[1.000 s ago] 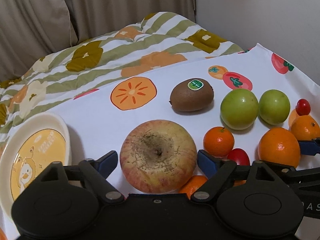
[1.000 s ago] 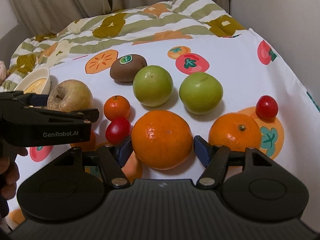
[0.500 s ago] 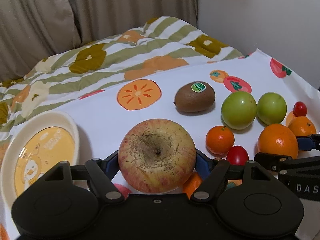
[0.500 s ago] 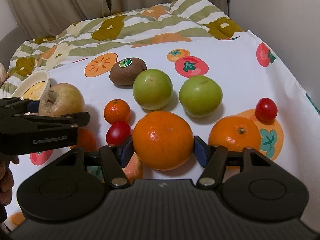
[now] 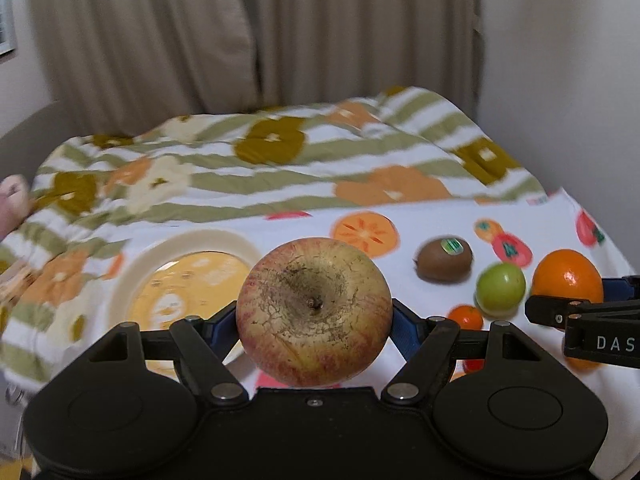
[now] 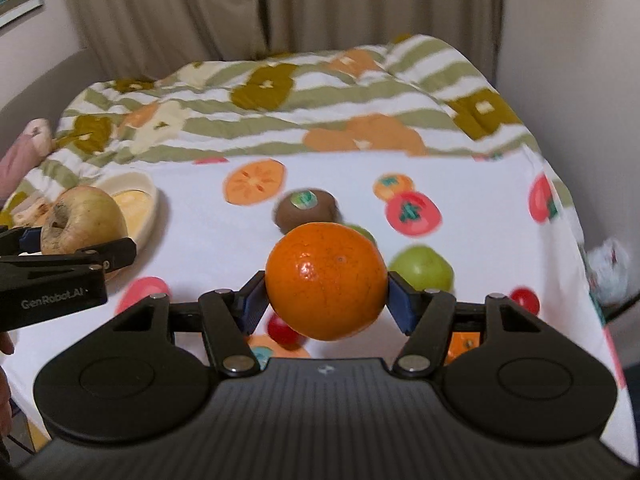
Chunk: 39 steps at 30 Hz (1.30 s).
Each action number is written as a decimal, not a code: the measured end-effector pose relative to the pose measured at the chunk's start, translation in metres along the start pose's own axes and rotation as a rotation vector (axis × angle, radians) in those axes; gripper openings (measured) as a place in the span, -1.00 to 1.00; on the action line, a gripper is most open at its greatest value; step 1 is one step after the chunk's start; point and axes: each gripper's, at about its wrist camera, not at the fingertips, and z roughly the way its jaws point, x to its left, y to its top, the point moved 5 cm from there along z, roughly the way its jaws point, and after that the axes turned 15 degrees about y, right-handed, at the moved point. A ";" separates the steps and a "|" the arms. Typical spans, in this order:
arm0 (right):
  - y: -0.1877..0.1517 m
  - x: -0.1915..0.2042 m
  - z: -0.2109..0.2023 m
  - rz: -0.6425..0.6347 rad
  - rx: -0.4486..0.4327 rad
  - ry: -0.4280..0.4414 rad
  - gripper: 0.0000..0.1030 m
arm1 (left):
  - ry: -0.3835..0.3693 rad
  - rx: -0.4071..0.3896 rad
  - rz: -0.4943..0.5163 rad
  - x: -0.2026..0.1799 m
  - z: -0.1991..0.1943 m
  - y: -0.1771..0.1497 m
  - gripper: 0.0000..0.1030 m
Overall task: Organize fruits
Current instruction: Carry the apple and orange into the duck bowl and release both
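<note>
My left gripper is shut on a large yellow-red apple, held up off the cloth, stem side toward the camera. Behind and left of it lies a cream plate with a yellow cartoon print. My right gripper is shut on a big orange, also lifted above the cloth. In the right wrist view the apple hangs at the left over the plate. The orange shows at the right edge of the left wrist view.
On the fruit-print cloth lie a kiwi, green fruits, cherry tomatoes and small tangerines. A striped quilt is bunched at the back before curtains. A wall stands right.
Both grippers rose from the cloth, the left carrying the apple and the right carrying the orange. The left jaws closed onto the apple first. The plate now sits nearer the middle of the left view.
</note>
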 end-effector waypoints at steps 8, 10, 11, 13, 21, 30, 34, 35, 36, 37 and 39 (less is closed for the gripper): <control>0.034 0.049 -0.010 -0.120 0.003 0.115 0.50 | 0.108 -0.012 -0.101 0.051 -0.028 0.012 0.53; 0.042 0.065 -0.006 -0.139 -0.002 0.134 0.50 | 0.123 -0.011 -0.108 0.064 -0.025 0.015 0.53; 0.046 0.072 -0.003 -0.141 -0.002 0.145 0.50 | 0.128 -0.009 -0.110 0.070 -0.022 0.017 0.53; 0.053 0.086 0.003 -0.133 -0.004 0.165 0.50 | 0.130 -0.008 -0.108 0.083 -0.016 0.020 0.53; 0.070 0.140 0.048 -0.079 0.008 0.149 0.50 | 0.094 -0.010 -0.027 0.129 0.023 0.030 0.53; 0.084 0.172 0.115 0.024 0.008 0.056 0.50 | -0.034 -0.025 0.128 0.150 0.096 0.038 0.53; 0.085 0.175 0.143 0.062 0.013 0.007 0.50 | -0.102 -0.028 0.200 0.147 0.130 0.038 0.53; 0.084 0.174 0.149 0.072 0.013 -0.005 0.50 | -0.116 -0.027 0.218 0.145 0.137 0.037 0.53; 0.083 0.174 0.153 0.084 0.015 -0.015 0.50 | -0.128 -0.026 0.236 0.142 0.145 0.036 0.53; 0.081 0.172 0.157 0.095 0.018 -0.023 0.50 | -0.141 -0.024 0.253 0.139 0.152 0.035 0.53; 0.078 0.170 0.165 0.110 0.026 -0.038 0.50 | -0.165 -0.016 0.282 0.131 0.166 0.032 0.53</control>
